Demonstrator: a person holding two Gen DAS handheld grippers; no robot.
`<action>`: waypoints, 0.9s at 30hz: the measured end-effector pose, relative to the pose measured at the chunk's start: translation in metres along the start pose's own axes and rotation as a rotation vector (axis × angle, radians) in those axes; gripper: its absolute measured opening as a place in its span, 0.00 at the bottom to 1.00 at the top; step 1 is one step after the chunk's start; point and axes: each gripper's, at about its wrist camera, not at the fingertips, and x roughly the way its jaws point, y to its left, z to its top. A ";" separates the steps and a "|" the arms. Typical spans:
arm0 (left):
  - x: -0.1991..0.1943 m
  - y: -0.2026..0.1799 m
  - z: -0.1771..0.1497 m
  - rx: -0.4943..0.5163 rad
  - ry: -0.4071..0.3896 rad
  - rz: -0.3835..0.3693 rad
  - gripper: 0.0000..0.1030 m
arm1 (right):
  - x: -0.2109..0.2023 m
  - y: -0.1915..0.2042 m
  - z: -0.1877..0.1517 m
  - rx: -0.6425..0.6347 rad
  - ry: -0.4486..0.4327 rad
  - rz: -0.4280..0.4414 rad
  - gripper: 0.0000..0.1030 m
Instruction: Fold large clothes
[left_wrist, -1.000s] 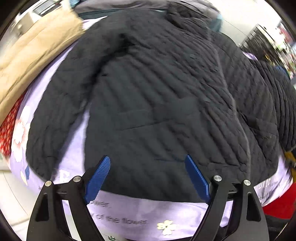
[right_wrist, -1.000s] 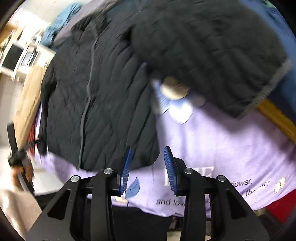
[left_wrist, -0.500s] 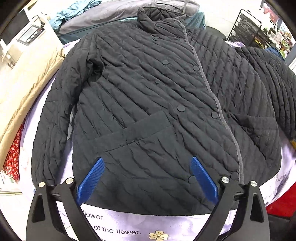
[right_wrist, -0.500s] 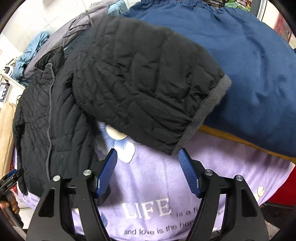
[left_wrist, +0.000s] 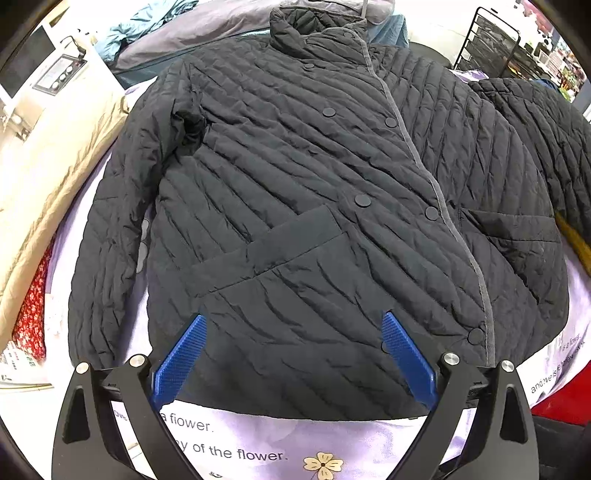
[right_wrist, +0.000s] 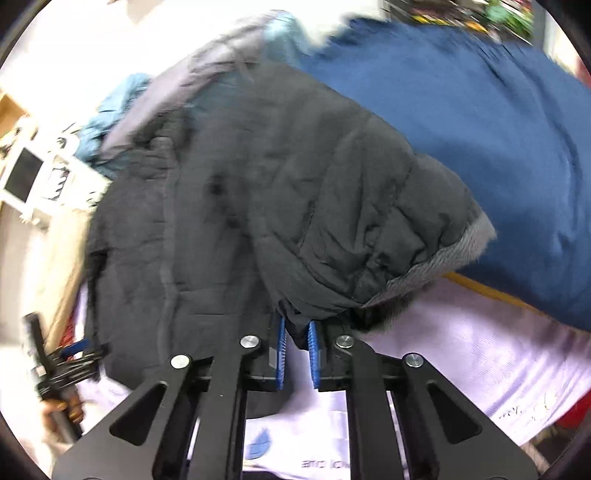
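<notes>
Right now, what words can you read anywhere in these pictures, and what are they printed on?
"a flower." on the purple sheet, under the black quilted jacket.
"of the flower." on the same sheet, one line lower.
Small slanted print at the sheet's right edge: too distorted to read.
Print on the sheet in the right wrist view: too blurred to read.

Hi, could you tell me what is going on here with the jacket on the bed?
A person with a gripper in each hand is folding a black quilted jacket that lies buttoned and flat on a lilac sheet. The right gripper is shut on the sleeve near its cuff. The left gripper hovers open over the hem.
</notes>
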 end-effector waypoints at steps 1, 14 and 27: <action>0.000 -0.002 0.001 0.004 0.001 -0.003 0.91 | -0.007 0.011 0.006 -0.023 -0.016 0.026 0.08; -0.012 -0.007 0.010 0.036 -0.051 0.010 0.91 | -0.142 0.045 0.124 -0.156 -0.350 0.144 0.05; -0.008 0.007 0.006 0.001 -0.025 0.043 0.91 | -0.131 -0.055 0.152 0.090 -0.316 -0.079 0.04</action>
